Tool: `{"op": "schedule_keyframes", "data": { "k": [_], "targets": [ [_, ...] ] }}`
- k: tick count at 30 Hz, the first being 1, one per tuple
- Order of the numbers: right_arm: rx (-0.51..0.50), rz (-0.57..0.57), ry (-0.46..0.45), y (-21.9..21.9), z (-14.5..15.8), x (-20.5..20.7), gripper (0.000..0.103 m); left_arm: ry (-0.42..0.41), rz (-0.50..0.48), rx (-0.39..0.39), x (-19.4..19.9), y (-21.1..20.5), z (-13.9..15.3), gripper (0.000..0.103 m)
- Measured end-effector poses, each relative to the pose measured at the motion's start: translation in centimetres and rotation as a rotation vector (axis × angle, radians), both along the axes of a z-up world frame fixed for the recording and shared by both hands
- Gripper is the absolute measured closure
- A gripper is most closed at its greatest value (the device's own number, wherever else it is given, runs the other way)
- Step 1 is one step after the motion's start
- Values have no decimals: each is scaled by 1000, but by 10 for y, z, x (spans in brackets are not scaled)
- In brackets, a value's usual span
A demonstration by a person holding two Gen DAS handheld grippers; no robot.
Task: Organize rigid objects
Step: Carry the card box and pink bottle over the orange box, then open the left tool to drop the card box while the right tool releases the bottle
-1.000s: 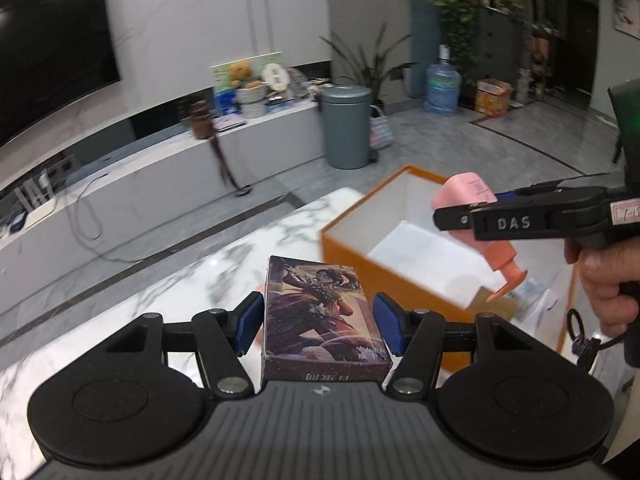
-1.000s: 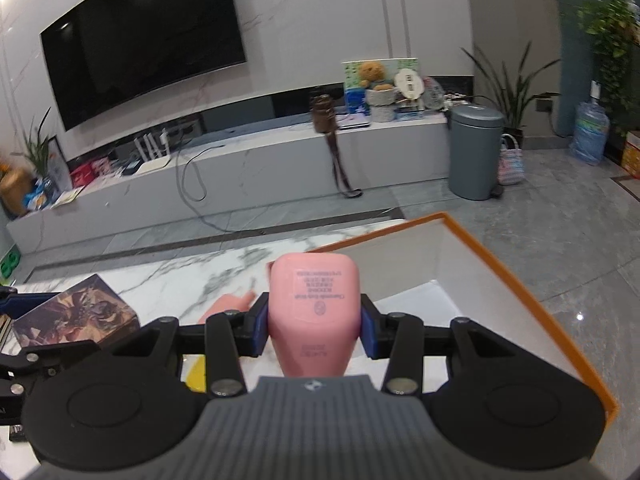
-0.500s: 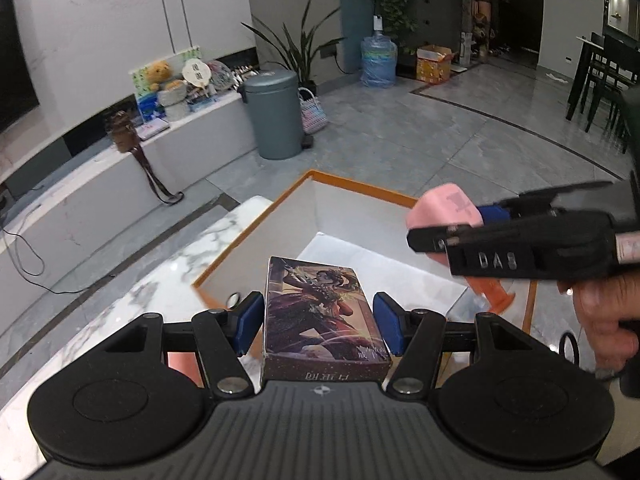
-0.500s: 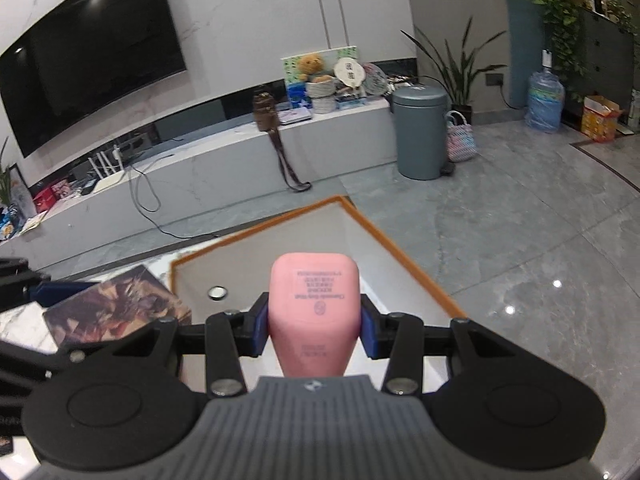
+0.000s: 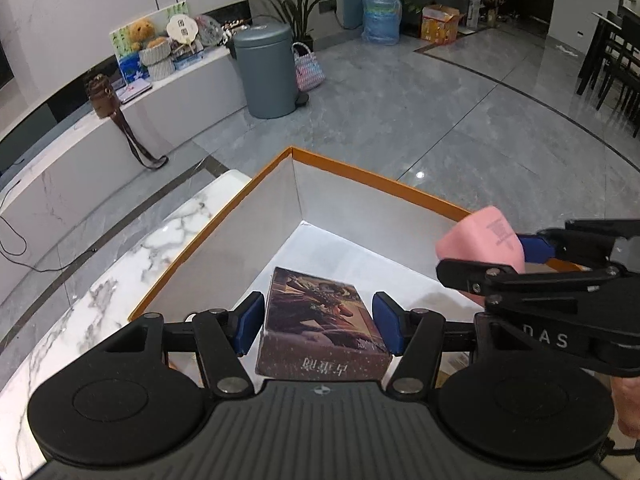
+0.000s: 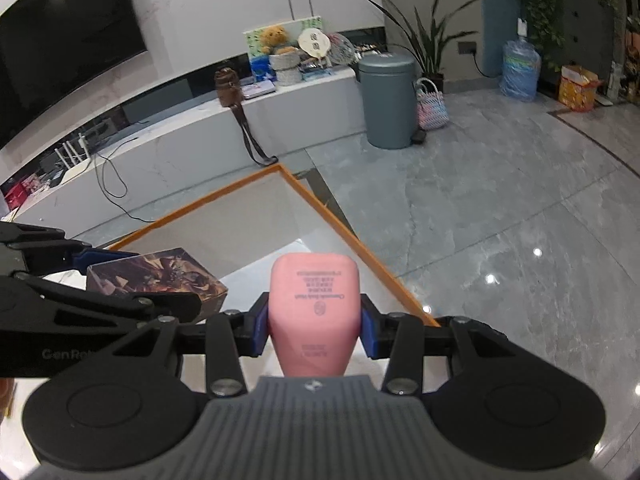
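While the printed card box (image 5: 320, 322) sits between the blue pads of the left gripper (image 5: 318, 322), it hangs over the white floor of the orange-rimmed box (image 5: 384, 179), near the inner corner. The pads press on both its sides, so the jaws are fairly wide but closed on it. To its right, the pink bottle (image 6: 313, 312) is clamped at the narrow part of its body by the right gripper (image 6: 313, 330), and it hangs over the same box, beside the right rim. Both objects are still in the air, apart from each other.

To do this step well, each hand should probably go lower until its object nearly touches the floor, and only then open. The card box should stay flat and go close to the corner. The bottle may roll, so it is better to lay it along a wall. The two grippers are near each other and should not collide.
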State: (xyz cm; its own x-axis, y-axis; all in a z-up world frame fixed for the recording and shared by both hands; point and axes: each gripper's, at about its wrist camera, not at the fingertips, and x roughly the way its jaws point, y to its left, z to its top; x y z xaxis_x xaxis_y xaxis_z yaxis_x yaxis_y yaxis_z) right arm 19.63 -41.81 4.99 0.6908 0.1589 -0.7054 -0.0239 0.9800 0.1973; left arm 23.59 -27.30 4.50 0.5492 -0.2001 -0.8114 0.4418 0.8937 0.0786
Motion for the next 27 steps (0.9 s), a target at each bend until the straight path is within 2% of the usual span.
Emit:
{"op": "schedule_keyframes", "data": {
  "k": [1, 2, 3, 5, 8, 14, 21, 27],
  "targets": [
    [8, -4, 9, -2, -2, 2, 60, 6, 3, 2, 2, -1, -2, 36],
    [9, -7, 19, -3, -5, 5, 60, 8, 11, 17, 6, -3, -4, 69],
    [8, -9, 27, -2, -7, 8, 60, 21, 12, 24, 9, -3, -6, 84],
    [9, -9, 45, 0, -12, 11, 60, 56, 26, 7, 16, -2, -10, 84],
    [8, -2, 70, 3, -18, 17, 60, 50, 28, 51, 21, -7, -15, 84],
    [-5, 25, 114, 10, -29, 24, 60, 74, 23, 64, 19, -9, -25, 84],
    [-47, 57, 176, 21, -45, 35, 60, 94, 27, 69, 19, -6, -31, 84],
    [-112, 84, 178, 31, -43, 38, 59, 95, 29, 75, 21, -2, -29, 84]
  ]
}}
